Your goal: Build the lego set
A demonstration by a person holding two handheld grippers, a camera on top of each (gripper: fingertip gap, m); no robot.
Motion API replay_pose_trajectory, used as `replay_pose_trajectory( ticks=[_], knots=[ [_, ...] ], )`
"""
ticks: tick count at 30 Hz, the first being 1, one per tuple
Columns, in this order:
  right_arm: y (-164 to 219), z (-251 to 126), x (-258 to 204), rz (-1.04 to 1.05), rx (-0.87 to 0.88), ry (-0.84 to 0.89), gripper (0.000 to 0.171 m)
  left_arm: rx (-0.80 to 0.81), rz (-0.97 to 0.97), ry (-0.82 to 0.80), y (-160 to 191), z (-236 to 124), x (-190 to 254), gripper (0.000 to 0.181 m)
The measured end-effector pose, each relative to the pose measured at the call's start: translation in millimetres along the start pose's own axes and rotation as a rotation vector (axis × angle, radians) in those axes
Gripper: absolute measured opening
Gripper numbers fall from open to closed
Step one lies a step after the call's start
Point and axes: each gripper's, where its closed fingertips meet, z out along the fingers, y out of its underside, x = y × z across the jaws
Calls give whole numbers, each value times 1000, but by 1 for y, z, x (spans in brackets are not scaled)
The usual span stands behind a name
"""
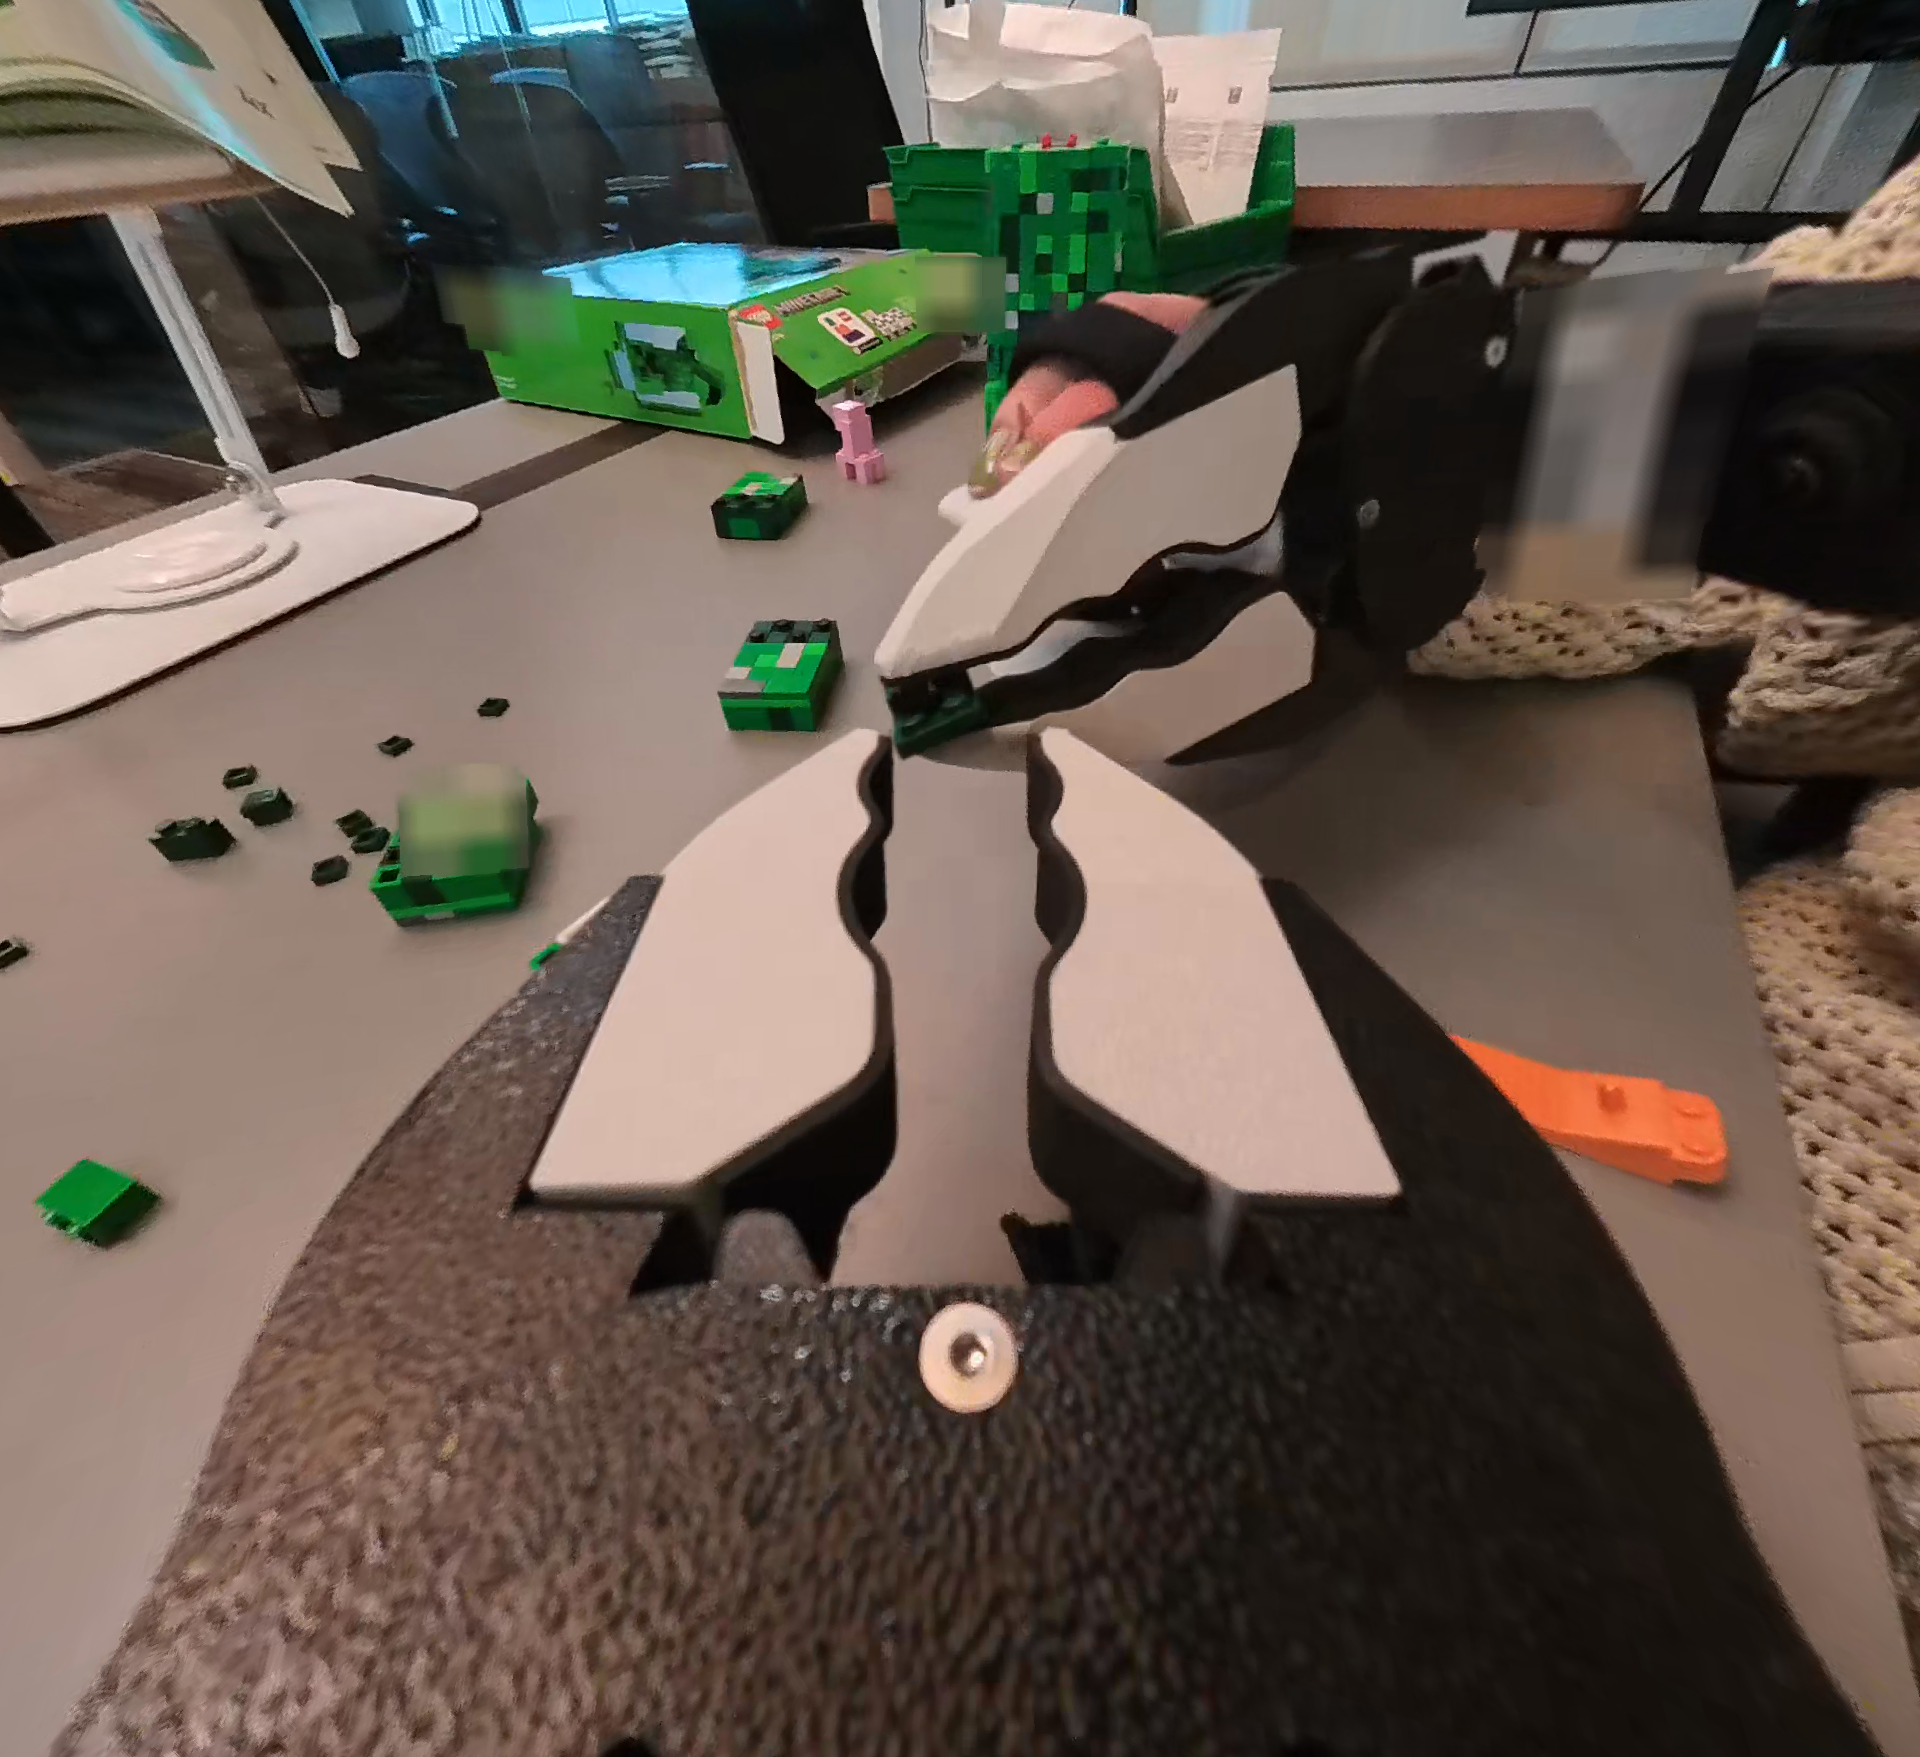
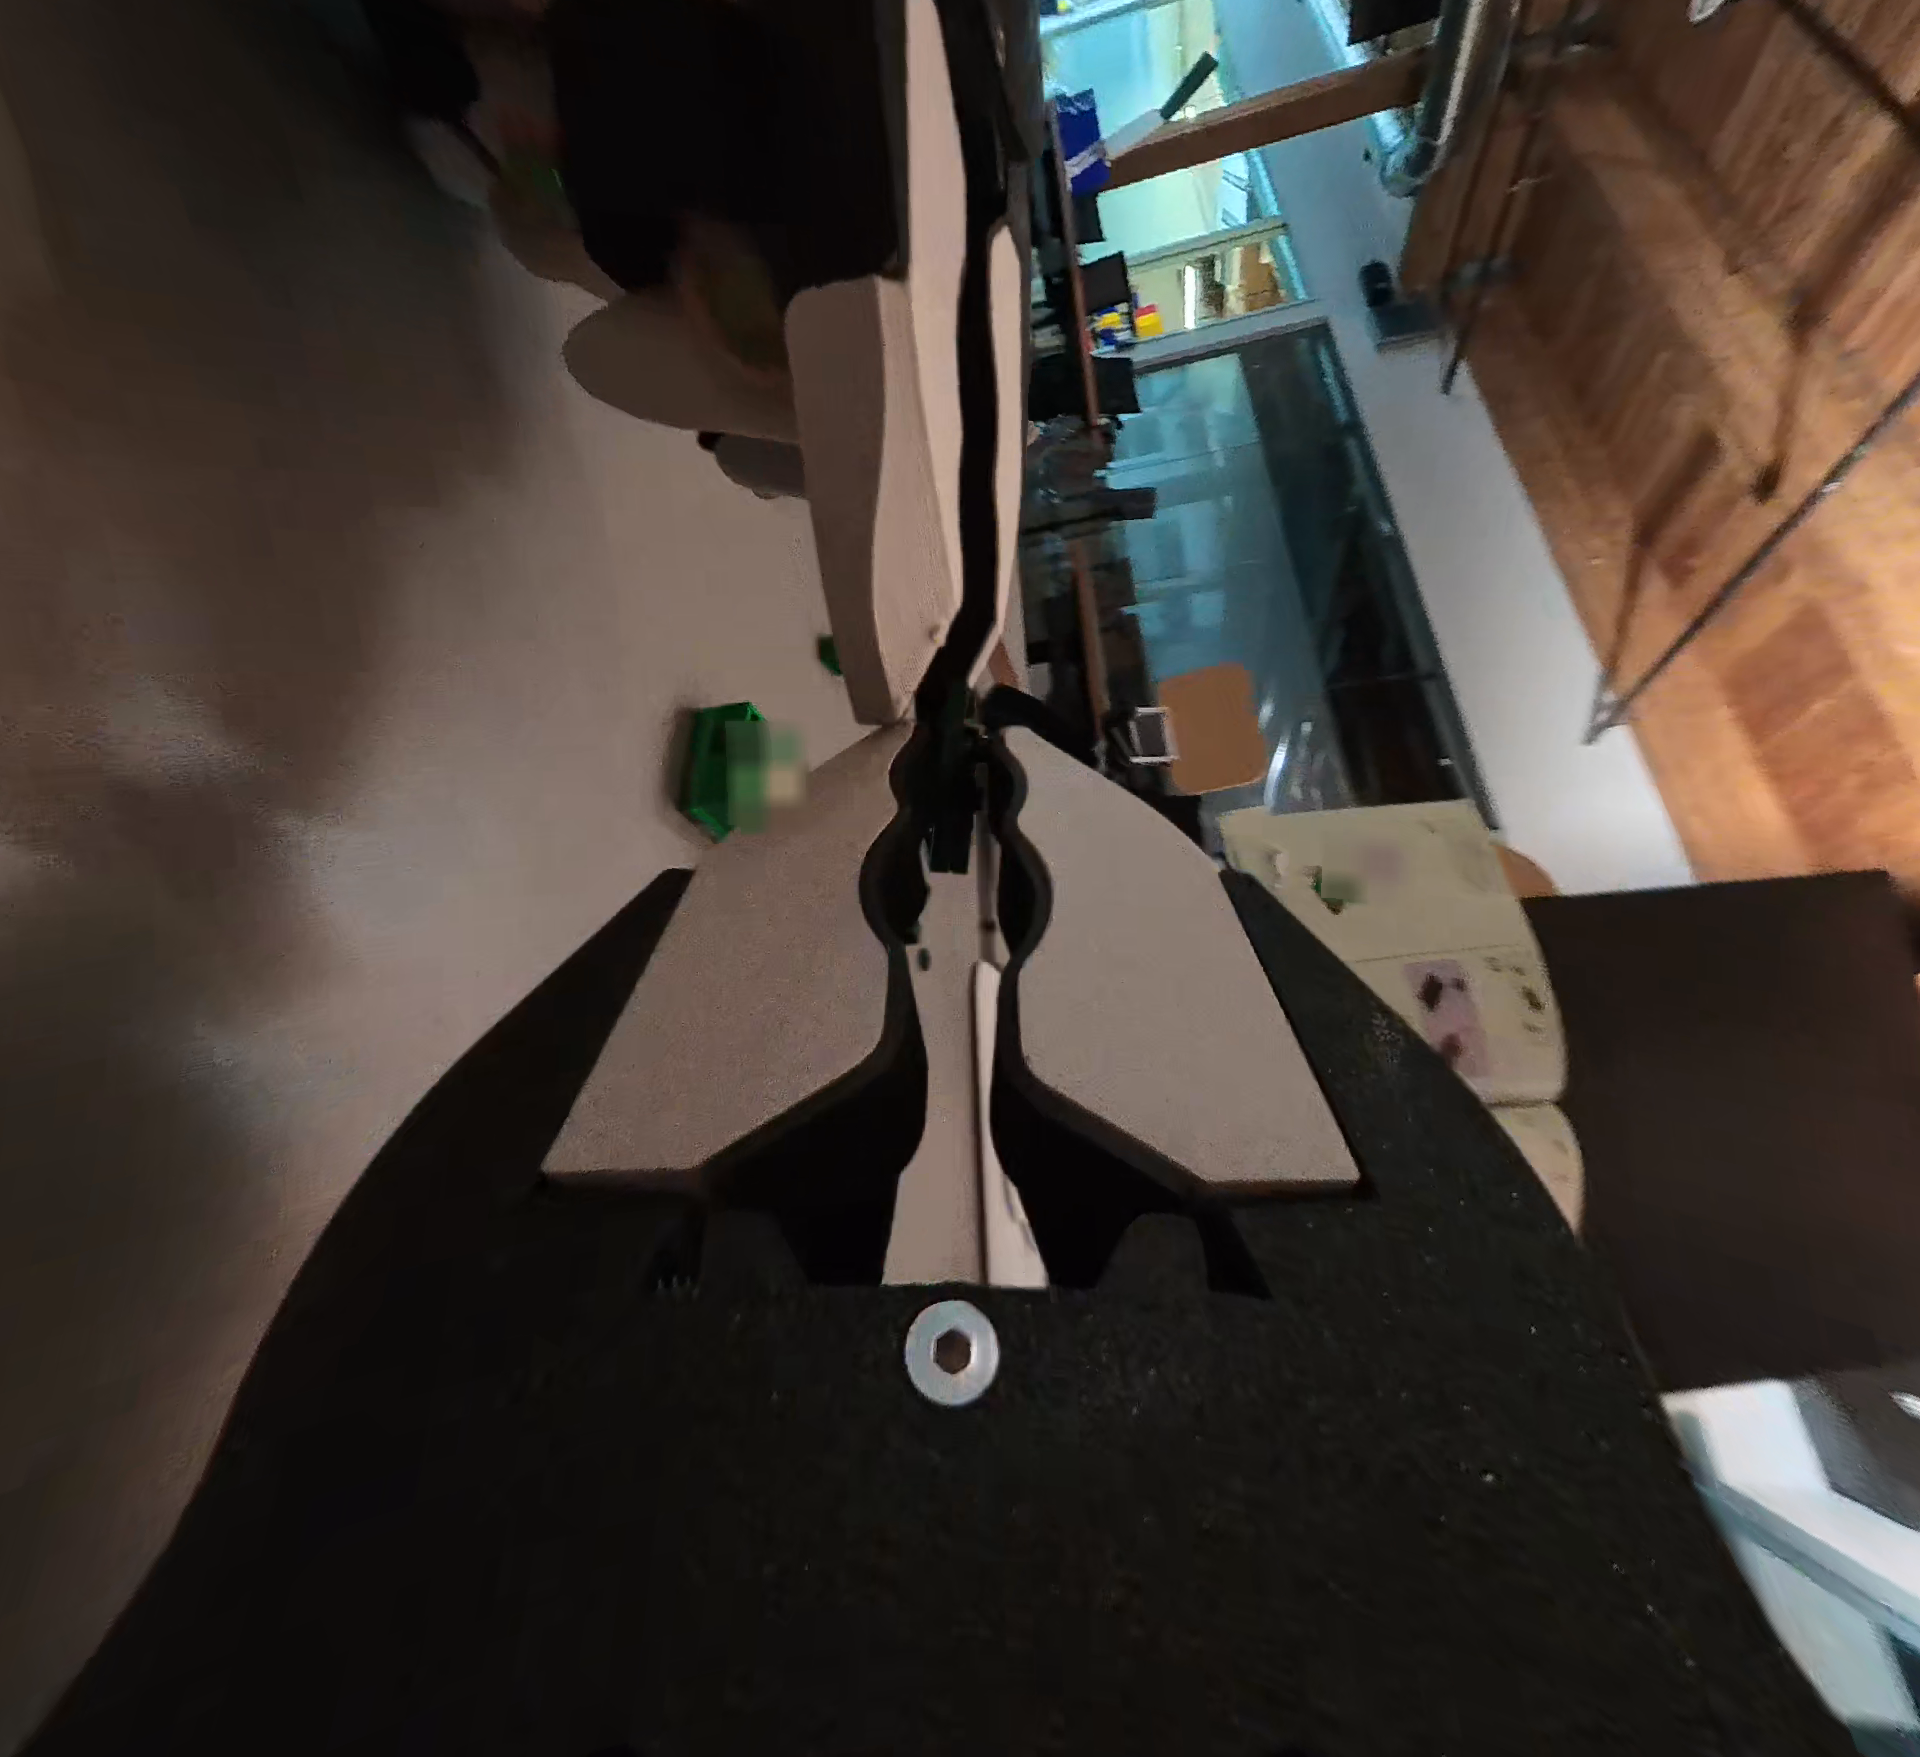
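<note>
Jaws of the right gripper [image 1: 914, 679] pinch a small dark green piece [image 1: 935, 708], studs up, just off the tips of the left gripper [image 1: 961, 751], whose jaws stand spread with bare surface showing between them. Seen from the right wrist, the right gripper [image 2: 951, 751] is rolled on its side and meets the other tool tip to tip at 12 o'clock; the view is too dark and blurred to show whether the left pads touch the piece.

Judged from this, the step in hand is a transfer or a re-grip of the piece between the two tools. To do it well, the spread jaws should slide around the piece's flat sides, not its studs, and press together squarely before the right ones let go, since so small a brick would twist or pop out under an off-centre squeeze.

Outward, at 10 o'clock in the left wrist view, a green block assembly [image 1: 779, 673] sits on the grey surface [image 1: 520, 627], likely where the piece goes. Farther at 9 o'clock lie loose dark pieces [image 1: 265, 805] and another green block [image 1: 457, 886]. An orange separator tool [image 1: 1600, 1125] rests at 4 o'clock, and the set's green box [image 1: 717, 336] lies at 11 o'clock.
</note>
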Motion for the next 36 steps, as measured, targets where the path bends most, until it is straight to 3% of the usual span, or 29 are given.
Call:
replay_pose_trajectory(
  ticks=[9,12,18,22,36],
  knots=[
    [1,1,5,-152,-42,92,9,5,-9,-28,-1,0,-3,21],
    [-1,0,6,-220,-41,116,9,4,-12,-58,-1,-1,-7,5],
    [-1,2,6,-227,-59,131,9,24,-34,-33,-3,1,-3,33],
    [3,3,5,-239,-82,129,9,12,-20,-40,-2,2,-3,24],
    [1,1,8,-248,-64,155,9,53,-41,-26,-6,-2,-3,20]
  ],
)
